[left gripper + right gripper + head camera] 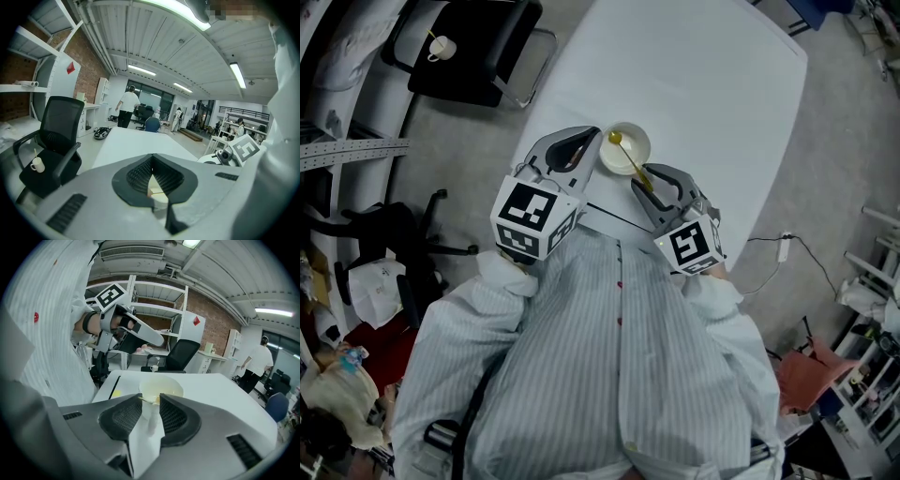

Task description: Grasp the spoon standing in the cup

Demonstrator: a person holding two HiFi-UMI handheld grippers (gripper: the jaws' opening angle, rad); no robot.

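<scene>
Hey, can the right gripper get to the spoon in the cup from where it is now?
Probably yes. The right gripper's jaws stand apart, and the spoon's handle, leaning out of the cup, is at their tips with nothing between. The left gripper sits off at the cup's other side.

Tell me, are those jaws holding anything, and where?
Nothing is held. The right gripper has its jaws open around the handle of the spoon, not pinching it; the left gripper is shut, empty.
</scene>
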